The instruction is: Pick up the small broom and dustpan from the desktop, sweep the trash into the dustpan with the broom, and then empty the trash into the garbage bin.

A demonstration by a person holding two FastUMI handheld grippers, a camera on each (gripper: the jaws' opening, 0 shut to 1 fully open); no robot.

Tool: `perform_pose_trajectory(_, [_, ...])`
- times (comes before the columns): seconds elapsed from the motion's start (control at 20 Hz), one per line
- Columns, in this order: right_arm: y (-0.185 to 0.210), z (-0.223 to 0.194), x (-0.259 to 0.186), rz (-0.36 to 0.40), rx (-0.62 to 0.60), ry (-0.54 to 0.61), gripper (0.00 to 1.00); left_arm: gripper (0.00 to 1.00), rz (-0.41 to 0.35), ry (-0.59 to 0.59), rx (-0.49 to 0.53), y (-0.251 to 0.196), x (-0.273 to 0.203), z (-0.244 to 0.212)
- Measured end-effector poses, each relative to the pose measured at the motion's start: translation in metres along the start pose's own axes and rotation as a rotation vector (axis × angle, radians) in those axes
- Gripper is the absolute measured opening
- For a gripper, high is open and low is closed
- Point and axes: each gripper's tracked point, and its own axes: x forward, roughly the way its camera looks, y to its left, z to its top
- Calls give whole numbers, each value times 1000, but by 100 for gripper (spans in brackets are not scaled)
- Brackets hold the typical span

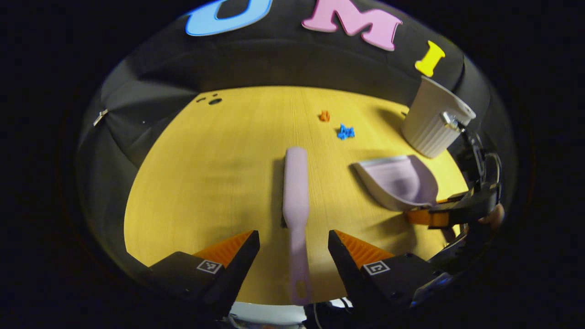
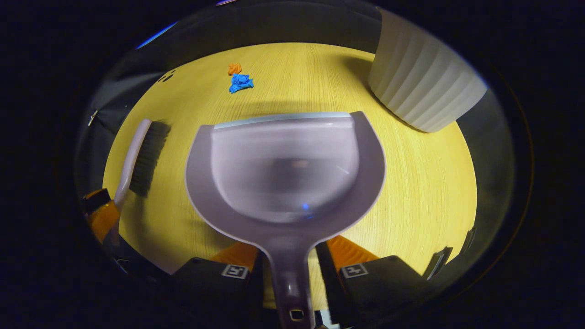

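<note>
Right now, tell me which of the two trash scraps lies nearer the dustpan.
The blue scrap. It lies closer to the dustpan lip, while the smaller orange scrap sits just beyond it, farther up the desktop.

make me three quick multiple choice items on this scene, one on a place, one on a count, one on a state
1. Where do the crumpled scraps of trash lie?
A. on the yellow wooden desktop
B. in the pale lilac plastic dustpan
C. in the white ribbed garbage bin

2. How many scraps are there?
A. one
B. two
C. four

3. How does the left tool stand around the lilac broom handle?
A. shut on it
B. open, fingers on either side
C. far off from it

Key: 1 A, the orange scrap and the blue scrap rest on bare wood; 2 B, one orange, one blue; 3 B, gaps show between the handle and both fingers.
</note>
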Motion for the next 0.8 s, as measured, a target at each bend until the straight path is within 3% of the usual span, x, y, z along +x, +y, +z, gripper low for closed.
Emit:
perform_pose_trajectory(0.05, [0, 1, 0, 1, 4, 7, 46, 96, 2, 28, 14, -1, 6, -3])
perform_pose_trajectory(0.1, [0, 0, 1, 2, 5, 10, 41, 96, 6, 50, 30, -1, 13, -5])
perform_pose_trajectory(0.35, [1, 0, 2, 13, -13, 19, 40, 93, 14, 136, 42, -2, 42, -7])
perform_pose_trajectory(0.45, [1, 0, 1, 22, -21, 24, 38, 84, 16, 151, 34, -2, 48, -7])
perform_pose_trajectory(0.5, [1, 0, 1, 28, -30, 26, 33, 78, 20, 165, 33, -1, 53, -11])
perform_pose_trajectory(0.6, [1, -1, 1, 38, -35, 34, 41, 72, 52, 159, 50, 5, 56, -6])
perform_pose_trajectory(0.65, [1, 0, 1, 42, -30, 37, 37, 68, 55, 164, 54, 6, 59, -7])
perform_pose_trajectory(0.7, [1, 0, 1, 44, -30, 39, 37, 58, 58, 158, 55, 5, 58, -3])
perform_pose_trajectory(0.8, [1, 0, 1, 44, -30, 39, 33, 46, 60, 121, 60, 5, 61, 2])
